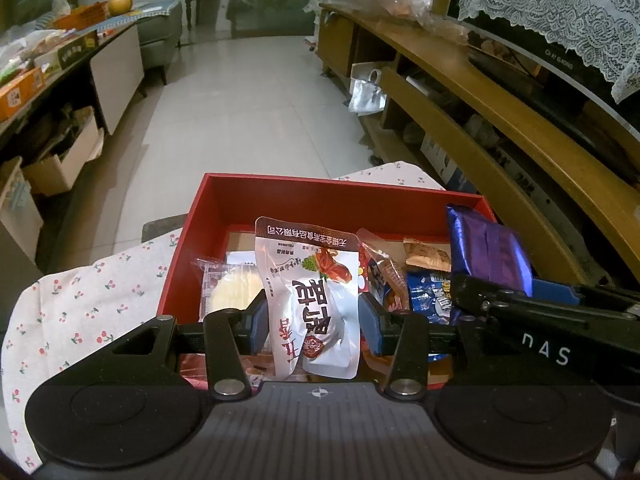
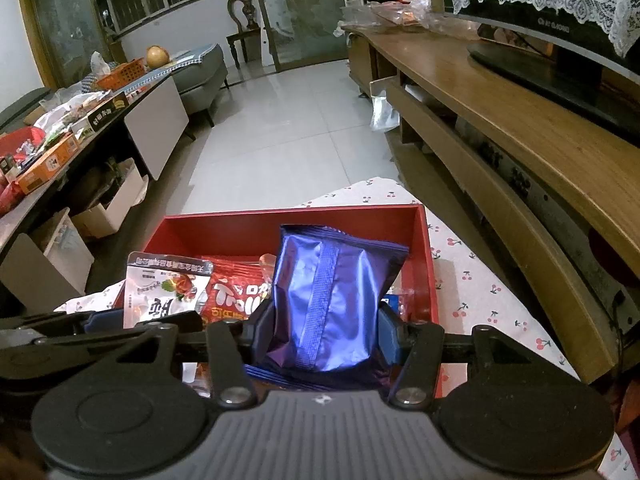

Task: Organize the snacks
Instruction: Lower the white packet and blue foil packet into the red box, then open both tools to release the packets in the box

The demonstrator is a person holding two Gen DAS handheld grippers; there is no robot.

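Both grippers loaded over the red box

Left wrist view first. Left gripper (image 1: 312, 316) is clenched on a white pouch (image 1: 316, 300) printed with red and dark characters; the blue pads press its two sides and the pouch stands upright between them, above the red box (image 1: 280, 196). Box sits on a bench under a cherry-print cloth (image 1: 80, 300). Inside the box, loose snacks: a clear-wrapped pale round cake (image 1: 228, 292) left of the pouch, a blue-and-white packet (image 1: 430, 300) to its right, a small tan packet (image 1: 428, 258) further back. Right gripper (image 1: 496, 300) enters from the right edge, carrying a purple packet (image 1: 488, 252) just over the box's right wall.

Right wrist view. Right gripper (image 2: 326, 332) grasps the purple packet (image 2: 332, 300) by its sides, back seam facing the camera, packet upright and bulging between the pads. Red box (image 2: 424, 248) lies directly below and ahead. Left of the packet, a red bag (image 2: 236, 292) with white lettering lies in the box. Left gripper (image 2: 96, 320) shows at the left edge with the white pouch (image 2: 160, 292) held upright. Cherry-print cloth (image 2: 480, 280) spreads right of the box, beside a wooden TV stand (image 2: 520, 140).
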